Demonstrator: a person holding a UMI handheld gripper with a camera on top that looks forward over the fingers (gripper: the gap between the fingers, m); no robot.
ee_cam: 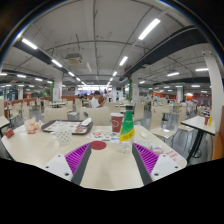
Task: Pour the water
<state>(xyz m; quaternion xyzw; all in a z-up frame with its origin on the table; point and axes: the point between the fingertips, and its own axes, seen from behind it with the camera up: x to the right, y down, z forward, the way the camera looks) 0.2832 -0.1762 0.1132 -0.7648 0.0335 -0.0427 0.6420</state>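
Looks like a big open-plan lab/workspace: long ceiling light strips [148,28] overhead, exposed ducts, rows of cluttered desks [160,112] stretching well beyond the fingers, white table [105,165] just ahead.

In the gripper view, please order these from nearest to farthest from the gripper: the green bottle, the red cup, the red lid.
Gripper, fingers open:
1. Red lid, on the table between the fingertips.
2. Green bottle, just ahead, toward the right finger.
3. Red cup, behind the bottle, slightly left of it.
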